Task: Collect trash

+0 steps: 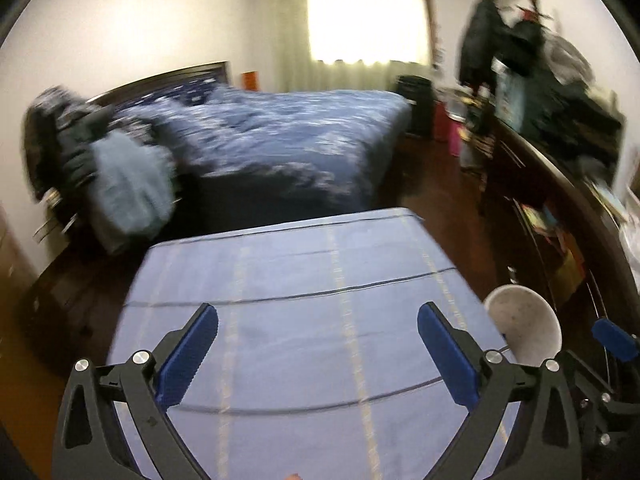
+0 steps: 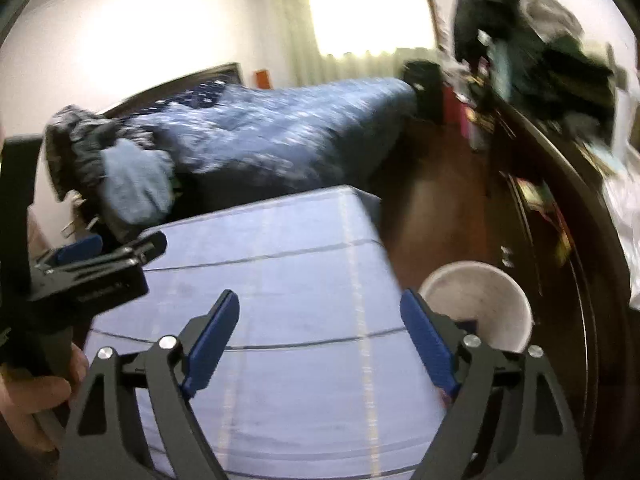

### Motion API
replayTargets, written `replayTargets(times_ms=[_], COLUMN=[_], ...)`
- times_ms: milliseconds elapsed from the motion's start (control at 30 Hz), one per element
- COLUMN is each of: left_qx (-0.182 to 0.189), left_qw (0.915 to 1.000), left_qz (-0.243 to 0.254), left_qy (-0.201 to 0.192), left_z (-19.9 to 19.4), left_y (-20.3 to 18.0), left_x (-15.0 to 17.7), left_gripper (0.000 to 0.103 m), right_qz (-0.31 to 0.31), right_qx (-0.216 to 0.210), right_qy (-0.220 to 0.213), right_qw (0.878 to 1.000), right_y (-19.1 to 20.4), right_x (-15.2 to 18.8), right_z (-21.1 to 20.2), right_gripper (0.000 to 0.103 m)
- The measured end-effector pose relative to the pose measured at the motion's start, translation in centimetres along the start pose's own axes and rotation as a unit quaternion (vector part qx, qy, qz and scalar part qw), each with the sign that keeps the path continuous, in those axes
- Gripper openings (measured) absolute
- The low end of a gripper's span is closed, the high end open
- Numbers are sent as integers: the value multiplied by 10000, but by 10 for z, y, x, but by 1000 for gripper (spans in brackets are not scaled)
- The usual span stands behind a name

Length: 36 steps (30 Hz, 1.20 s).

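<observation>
Left gripper [image 1: 318, 322] with black arms and blue ribbed pads, jaws wide apart, nothing between them. It hangs over a table covered in a light-blue cloth with pale stripes and thin dark lines [image 1: 304, 264]. Round white plastic bin [image 1: 524, 330] sits on the floor just right of the table, near side. Right gripper's blue pad [image 1: 614, 338] peeks in at the right edge. Far: bed with blue patterned quilt [image 1: 288, 136], bright curtained window [image 1: 364, 16]. Dark wooden cabinet [image 1: 532, 184] along the right wall. Frame is motion-blurred.
</observation>
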<state>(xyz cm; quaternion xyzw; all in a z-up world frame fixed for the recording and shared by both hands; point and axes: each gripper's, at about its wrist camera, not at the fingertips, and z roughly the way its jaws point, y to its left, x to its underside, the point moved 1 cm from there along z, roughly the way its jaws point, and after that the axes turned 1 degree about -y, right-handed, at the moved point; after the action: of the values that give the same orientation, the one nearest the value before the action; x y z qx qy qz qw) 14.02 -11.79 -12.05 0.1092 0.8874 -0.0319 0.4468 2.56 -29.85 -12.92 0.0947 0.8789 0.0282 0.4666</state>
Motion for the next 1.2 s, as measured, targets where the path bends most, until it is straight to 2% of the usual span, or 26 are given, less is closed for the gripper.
replayTargets(times_ms=[233, 400, 633, 933, 1200], left_qx=[-451, -645, -1021, -815, -906], left_qw=[9947, 9899, 9867, 9895, 9879], left_qz=[-914, -1228, -1136, -997, -1037], left_qy=[-118, -305, -561, -650, -711], left_z=[-72, -121, -165, -179, -184], left_y=[77, 102, 95, 79, 75], left_x=[4, 3, 8, 14, 14], left_gripper=[99, 99, 99, 99, 99], right_qz=[-351, -623, -641, -594, -565], right_qx=[-535, -687, -825, -626, -522], right_qy=[-249, -398, -495, -622, -689], right_qw=[9976, 9949, 9933, 9943, 9947], right_y=[72, 108, 127, 119, 108], right_x=[-17, -29, -34, -36, -35], right_z=[-53, -86, -119, -131, -140], right_gripper=[96, 100, 100, 100, 100])
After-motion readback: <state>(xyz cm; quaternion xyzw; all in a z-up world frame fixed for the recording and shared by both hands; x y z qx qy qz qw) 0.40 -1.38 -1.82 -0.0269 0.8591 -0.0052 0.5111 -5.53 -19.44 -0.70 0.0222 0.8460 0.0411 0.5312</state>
